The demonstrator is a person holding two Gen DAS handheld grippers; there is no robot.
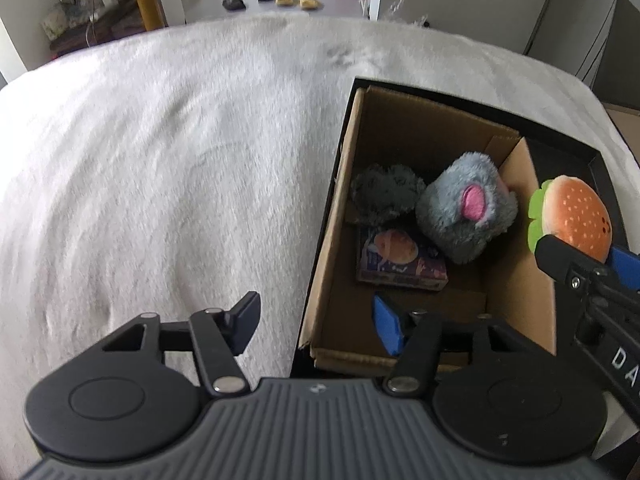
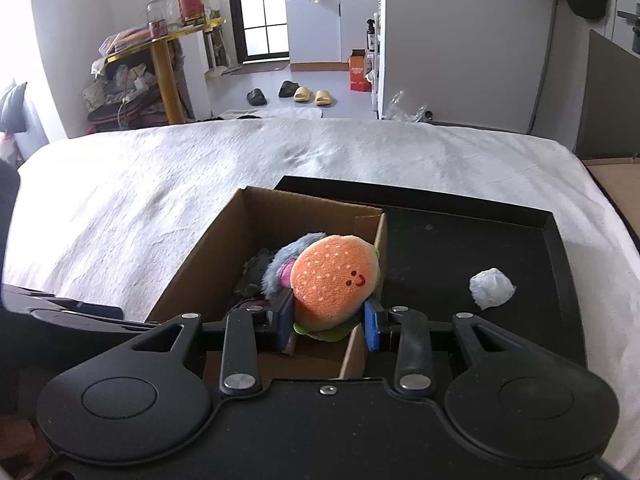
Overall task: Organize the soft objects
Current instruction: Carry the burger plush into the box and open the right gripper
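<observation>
1. I have the plush burger (image 2: 334, 280) pinched in my right gripper (image 2: 329, 322); the two blue pads (image 2: 370, 328) press its sides just above the green lettuce frill, and the bun bulges out past them.
2. I judge it light, squashy and non-slip. A mid-body hold like this suits it; a firmer squeeze would only deform it.
3. The burger hangs over the right-hand wall of the cardboard box (image 2: 218, 248), not yet inside.
4. In the box lie a grey plush with a pink ear (image 1: 466, 216), a darker grey fuzzy piece (image 1: 386, 194) at its 9 o'clock, and a small printed packet (image 1: 400, 260) at its 7 o'clock.
5. My left gripper (image 1: 316, 322) is spread wide and carries nothing, straddling the box's near left corner.
6. The box stands in a black tray (image 2: 520, 320); a crumpled white wad (image 2: 491, 288) lies at the burger's 3 o'clock.
</observation>
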